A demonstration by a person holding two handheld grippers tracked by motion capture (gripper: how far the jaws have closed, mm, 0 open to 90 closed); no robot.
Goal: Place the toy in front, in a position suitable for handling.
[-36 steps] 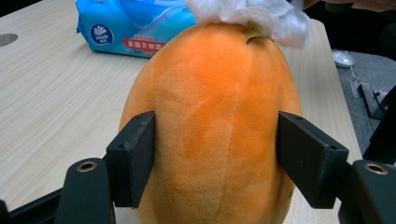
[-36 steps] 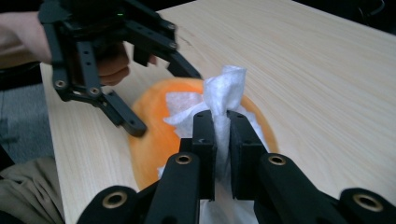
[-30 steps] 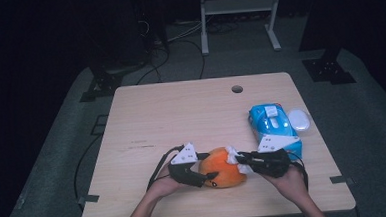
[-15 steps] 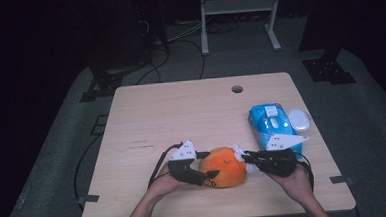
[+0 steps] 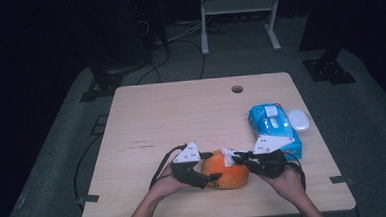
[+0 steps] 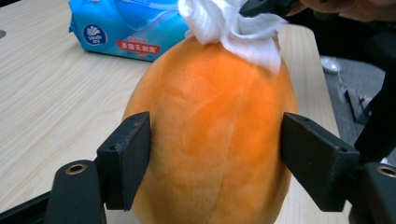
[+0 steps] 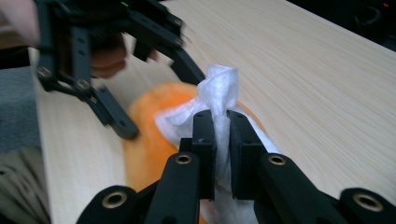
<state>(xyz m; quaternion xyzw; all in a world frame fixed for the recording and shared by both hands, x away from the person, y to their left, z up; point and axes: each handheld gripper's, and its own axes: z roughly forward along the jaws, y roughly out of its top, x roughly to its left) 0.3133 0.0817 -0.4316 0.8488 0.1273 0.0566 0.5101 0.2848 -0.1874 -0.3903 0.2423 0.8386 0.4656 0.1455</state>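
Note:
An orange plush toy [image 5: 229,172] lies near the table's front edge. My left gripper [image 5: 211,166] reaches in from the left with a jaw on each side of the toy [image 6: 215,130]. Its jaws have just been opening a little, but both pads still touch the plush, which bulges past them. My right gripper [image 7: 222,126] is shut on a bunched white tissue [image 7: 219,88] and holds it against the top of the toy [image 7: 144,126]. In the high view, the right gripper [image 5: 232,158] comes in from the right, with the tissue [image 5: 227,156] at its tips.
A blue pack of wipes [image 5: 273,127] lies at the right of the wooden table [image 5: 181,114], just behind the right hand. A white oval object [image 5: 298,119] sits beside it. A cable hole [image 5: 237,89] is near the far edge. A metal frame stands on the floor beyond.
The left gripper's jaws stand slightly wider around the toy. Both hands and the tissue stay about where they were.

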